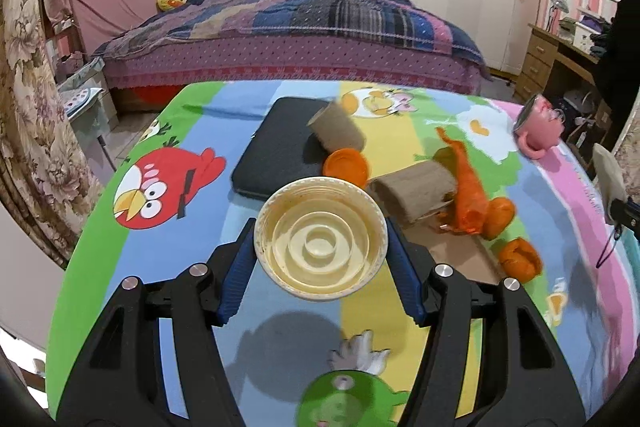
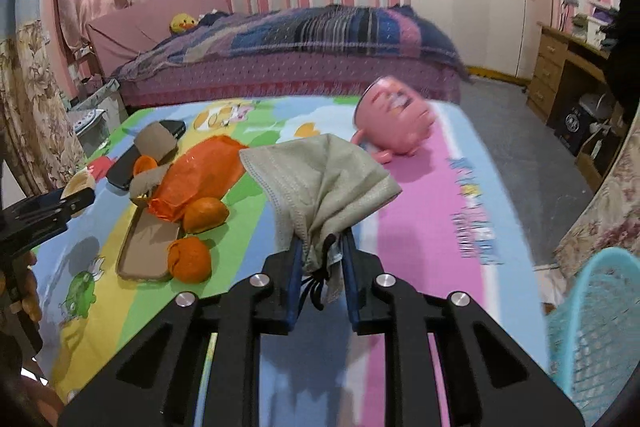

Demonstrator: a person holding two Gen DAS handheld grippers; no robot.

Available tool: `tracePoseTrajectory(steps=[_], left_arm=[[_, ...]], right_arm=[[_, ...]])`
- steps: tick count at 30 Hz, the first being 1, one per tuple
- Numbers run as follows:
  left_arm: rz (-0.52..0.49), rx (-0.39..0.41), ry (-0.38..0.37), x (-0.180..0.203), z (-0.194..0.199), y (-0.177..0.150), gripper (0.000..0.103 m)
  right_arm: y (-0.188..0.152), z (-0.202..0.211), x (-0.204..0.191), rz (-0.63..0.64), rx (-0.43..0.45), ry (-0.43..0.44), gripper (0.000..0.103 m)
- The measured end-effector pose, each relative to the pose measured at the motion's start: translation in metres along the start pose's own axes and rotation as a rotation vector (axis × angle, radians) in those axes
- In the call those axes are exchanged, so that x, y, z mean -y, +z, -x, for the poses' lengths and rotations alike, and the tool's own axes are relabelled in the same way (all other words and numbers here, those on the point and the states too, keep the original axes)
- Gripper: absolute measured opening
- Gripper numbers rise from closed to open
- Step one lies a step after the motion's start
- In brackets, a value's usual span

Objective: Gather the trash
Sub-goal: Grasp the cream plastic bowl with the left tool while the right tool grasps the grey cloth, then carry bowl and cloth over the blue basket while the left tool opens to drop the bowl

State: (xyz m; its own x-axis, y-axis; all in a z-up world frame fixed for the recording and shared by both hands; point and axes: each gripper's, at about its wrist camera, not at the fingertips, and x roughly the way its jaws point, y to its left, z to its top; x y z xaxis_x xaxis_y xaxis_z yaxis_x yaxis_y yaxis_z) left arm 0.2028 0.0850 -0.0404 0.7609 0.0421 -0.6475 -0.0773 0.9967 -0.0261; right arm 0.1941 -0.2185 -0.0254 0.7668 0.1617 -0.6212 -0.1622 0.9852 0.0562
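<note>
Trash lies scattered over a cartoon-printed cloth (image 1: 168,251) on the table, and each claw already has a piece. The left gripper (image 1: 320,247) clasps a cream paper bowl (image 1: 320,239) by its rim between blue pads, lifted clear of the cloth with its shadow below; the bowl hides whatever sits directly behind its far edge. The right gripper (image 2: 322,259) is clenched on a crumpled grey face mask (image 2: 320,179), whose black ear loops dangle between the fingers; the mask blocks the cloth beyond it. Past the bowl, one cardboard tube (image 1: 338,127) rests on a black pad (image 1: 276,147), an orange lid (image 1: 346,165) is partly covered by the bowl's rim, and a second tube (image 1: 412,195) is tangled with an orange plastic bag (image 1: 466,187). Two pieces of orange peel (image 1: 520,257) lie just beside them. A pink mug (image 1: 540,127) near the far edge is motion-blurred. A turquoise mesh basket (image 2: 596,327) is cut off at the right wrist view's lower right edge.
</note>
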Motion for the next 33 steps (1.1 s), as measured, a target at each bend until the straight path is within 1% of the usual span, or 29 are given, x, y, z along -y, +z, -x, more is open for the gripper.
tracePoseTrajectory(steps=[6,9,12,14,16,19,24,27,30,33], left_arm=[[-0.038,0.07,-0.048,0.03,0.028,0.003,0.06],[-0.079,0.107,-0.075,0.052,0.045,0.001,0.06],[-0.115,0.118,-0.1,0.073,0.056,-0.002,0.06],[-0.129,0.113,-0.125,0.084,0.061,-0.005,0.06],[-0.134,0.107,-0.144,0.095,0.066,-0.008,0.06],[-0.141,0.103,-0.149,0.11,0.069,-0.01,0.06],[-0.155,0.121,-0.166,0.141,0.075,-0.016,0.06],[-0.164,0.125,-0.199,0.167,0.077,-0.02,0.06],[-0.187,0.116,-0.244,0.202,0.076,-0.022,0.06],[-0.219,0.126,-0.28,0.235,0.078,-0.027,0.06]], right_arm=[[-0.009,0.056,0.023,0.017,0.059,-0.071,0.019],[-0.017,0.083,0.044,-0.021,0.083,-0.094,0.019],[-0.027,0.102,0.065,-0.041,0.09,-0.14,0.019],[-0.034,0.113,0.084,-0.063,0.1,-0.18,0.019],[-0.037,0.118,0.097,-0.084,0.11,-0.201,0.019],[-0.041,0.124,0.118,-0.109,0.118,-0.237,0.019],[-0.047,0.138,0.147,-0.145,0.136,-0.302,0.019],[-0.051,0.145,0.164,-0.143,0.128,-0.363,0.019],[-0.056,0.15,0.179,-0.161,0.121,-0.383,0.019],[-0.065,0.153,0.201,-0.202,0.106,-0.401,0.019]])
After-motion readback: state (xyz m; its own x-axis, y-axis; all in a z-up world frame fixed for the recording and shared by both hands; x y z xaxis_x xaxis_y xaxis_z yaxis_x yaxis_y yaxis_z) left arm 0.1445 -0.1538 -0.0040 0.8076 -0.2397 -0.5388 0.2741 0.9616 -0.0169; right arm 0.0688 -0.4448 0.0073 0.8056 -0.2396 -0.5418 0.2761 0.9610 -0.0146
